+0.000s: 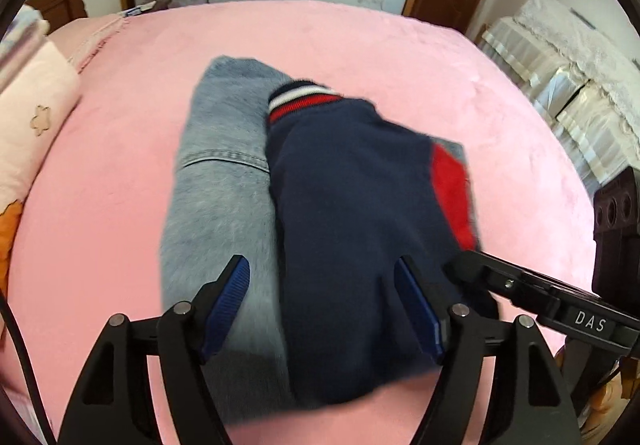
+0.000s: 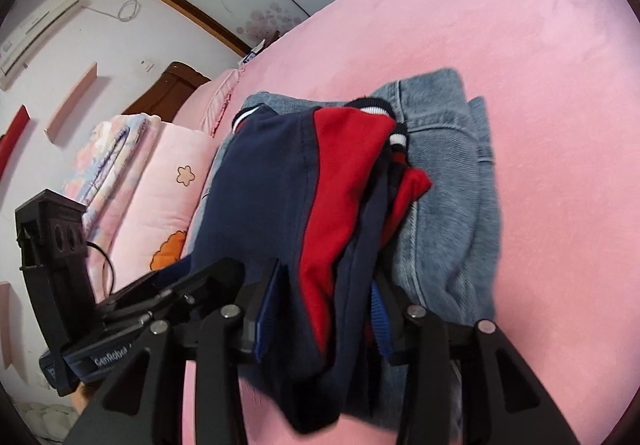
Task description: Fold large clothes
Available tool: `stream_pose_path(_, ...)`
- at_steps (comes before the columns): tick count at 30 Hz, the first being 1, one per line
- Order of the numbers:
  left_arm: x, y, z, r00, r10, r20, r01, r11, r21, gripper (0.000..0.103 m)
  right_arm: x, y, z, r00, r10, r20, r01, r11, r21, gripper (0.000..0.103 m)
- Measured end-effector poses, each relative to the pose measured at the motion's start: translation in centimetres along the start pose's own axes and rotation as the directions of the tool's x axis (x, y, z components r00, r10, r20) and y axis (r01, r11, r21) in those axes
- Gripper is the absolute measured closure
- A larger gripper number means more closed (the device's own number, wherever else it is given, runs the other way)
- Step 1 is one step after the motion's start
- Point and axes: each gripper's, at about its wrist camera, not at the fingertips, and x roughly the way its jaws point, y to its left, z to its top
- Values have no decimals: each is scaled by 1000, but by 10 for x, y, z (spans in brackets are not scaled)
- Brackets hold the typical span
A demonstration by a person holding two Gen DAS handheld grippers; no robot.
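Lying atop folded jeans [image 1: 218, 181] on pink bed [image 1: 400, 57]: navy-red jacket [image 1: 352, 205]. Left gripper [image 1: 322, 277] jaws wide, gripping nothing; right gripper [image 2: 326, 289] part-open around jacket folds, grip unclear. Pillow [image 2: 168, 173] alongside.

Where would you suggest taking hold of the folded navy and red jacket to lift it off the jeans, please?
Probably at the near edge of the navy and red jacket, coming in from the near side. There its folded layers overhang the denim jeans and hang free above the pink bed cover, so a tool could close across the whole stack without catching denim.
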Motion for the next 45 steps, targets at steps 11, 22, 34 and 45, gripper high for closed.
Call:
stream_pose_path(11,-141,-50,-65,993,103,64,-100,994,-39,29,-149,34,-49,995,-40,86,49,992,-112,60)
stream_pose_path(22,-275,-129,-148,976,147,159,-148,989,-6,27,-276,81,-131,986,-110,123,138,957,-256,60)
stream_pose_path(34,-373,-210,-246,965,123,231,-136,990,43,15,-383,90,-216,967,-152,206,211,929,-304,59)
stream_pose_path(45,-391,-257,-358,952,155,262,-159,987,-6,13,-432,57,-309,922,-263,284,348,885,-308,43)
